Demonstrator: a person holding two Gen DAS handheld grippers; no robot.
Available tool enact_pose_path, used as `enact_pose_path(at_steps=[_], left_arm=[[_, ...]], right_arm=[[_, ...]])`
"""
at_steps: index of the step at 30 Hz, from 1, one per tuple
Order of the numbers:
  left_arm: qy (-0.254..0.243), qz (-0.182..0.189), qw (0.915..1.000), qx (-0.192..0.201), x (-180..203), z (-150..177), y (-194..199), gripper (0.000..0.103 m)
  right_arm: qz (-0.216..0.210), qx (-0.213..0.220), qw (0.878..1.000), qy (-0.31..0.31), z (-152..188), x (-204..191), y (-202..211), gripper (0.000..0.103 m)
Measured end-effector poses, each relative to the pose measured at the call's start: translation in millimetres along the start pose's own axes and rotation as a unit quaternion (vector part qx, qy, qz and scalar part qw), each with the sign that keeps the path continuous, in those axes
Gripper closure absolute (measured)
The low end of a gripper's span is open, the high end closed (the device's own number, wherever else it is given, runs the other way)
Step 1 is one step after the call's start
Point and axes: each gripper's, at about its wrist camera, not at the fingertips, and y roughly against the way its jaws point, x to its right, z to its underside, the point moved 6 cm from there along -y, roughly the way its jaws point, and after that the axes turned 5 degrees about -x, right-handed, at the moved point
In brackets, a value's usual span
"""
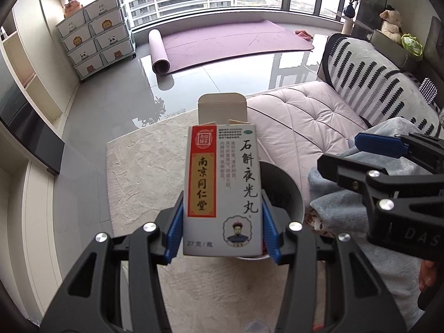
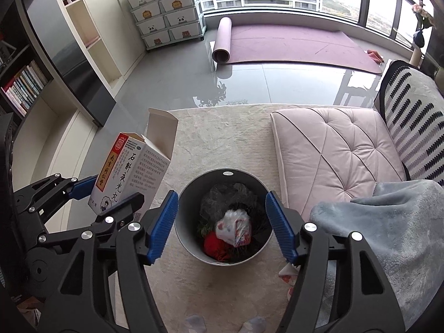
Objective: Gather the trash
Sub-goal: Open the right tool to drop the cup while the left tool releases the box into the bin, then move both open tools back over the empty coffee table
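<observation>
My left gripper (image 1: pixel 222 230) is shut on a white medicine box (image 1: pixel 222 186) with a red label and its top flap open, held upright by its lower sides. Behind it the grey round trash bin (image 1: pixel 283 191) peeks out. In the right wrist view the bin (image 2: pixel 183 222) stands on the rug directly below my right gripper (image 2: pixel 222 224), which is open with nothing between its blue pads. Inside lie a white plastic wrapper (image 2: pixel 236 227), a red item (image 2: pixel 216 245) and dark material. The box (image 2: pixel 130 177) hangs left of the bin in my left gripper (image 2: pixel 108 194).
A pink tufted cushion (image 2: pixel 333 149) and a blue-grey blanket (image 2: pixel 388 222) lie right of the bin. The cream rug (image 2: pixel 222 138) spreads underneath. A purple yoga mat (image 2: pixel 291 44), drawers (image 2: pixel 169 14) and shelves (image 2: pixel 41 88) stand farther off. Socked feet (image 2: pixel 194 322) show at the bottom.
</observation>
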Motion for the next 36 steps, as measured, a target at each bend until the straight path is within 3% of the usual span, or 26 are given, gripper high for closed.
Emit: enact_pose_path(at_steps=[13,17,22,29,33,36], left_arm=[[-0.020,0.013,0.9997,0.002,9,-9,-10,0.051],[-0.027,0.005,0.9996,0.005,10,-9,-14,0.033],[-0.032,0.007,0.9994,-0.002,13,-10,-13,0.032],[-0.044,0.010,0.9990,-0.006,21,-8,18,0.032],[-0.065,0.018,0.9977,-0.003,34,-7,51,0.027],[-0.093,0.027,0.9953,0.001,51,-10,79,0.025]], right_arm=[[0.015,-0.004,1.000,-0.027,9,24,5,0.040],[0.019,-0.004,0.999,-0.032,12,28,6,0.040],[0.023,-0.006,0.999,-0.038,19,33,11,0.040],[0.034,-0.008,0.998,-0.052,32,36,37,0.040],[0.051,0.002,0.996,-0.073,41,40,75,0.039],[0.069,0.016,0.993,-0.096,50,47,114,0.032]])
